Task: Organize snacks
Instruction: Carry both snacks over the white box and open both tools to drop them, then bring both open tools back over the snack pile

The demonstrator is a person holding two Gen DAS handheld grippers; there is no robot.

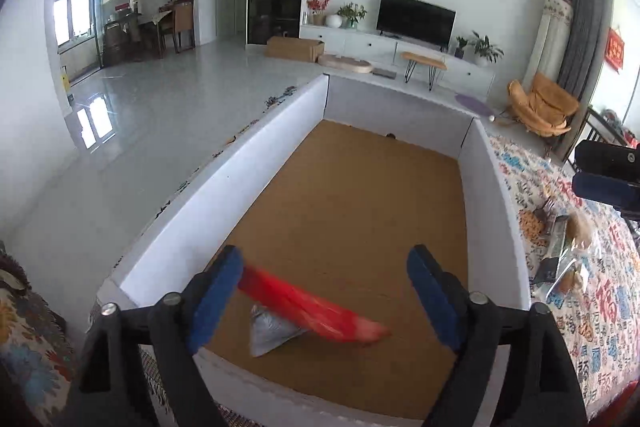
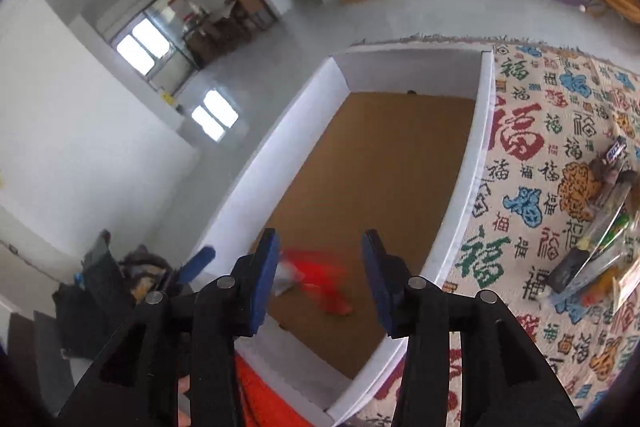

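Note:
A white-walled box [image 1: 224, 187] with a brown cardboard floor stands on the patterned cloth. In it lie a long red snack packet [image 1: 316, 311], motion-blurred, and a small silver packet [image 1: 268, 335] partly under it. My left gripper [image 1: 324, 255] hangs over the box's near end with its jaws wide apart, and the red packet's end is close by the left pad. The right wrist view shows the same box [image 2: 472, 167] and the blurred red packet [image 2: 324, 279] below my right gripper [image 2: 320, 235]. The right jaws stand apart with nothing pressed between them.
A pile of loose snacks [image 1: 560, 247] [image 2: 600, 227] lies on the cloth [image 2: 520, 187] right of the box. The right gripper's body [image 1: 608, 171] shows at the left view's right edge. Beyond the box are a tiled floor, a TV unit and a chair.

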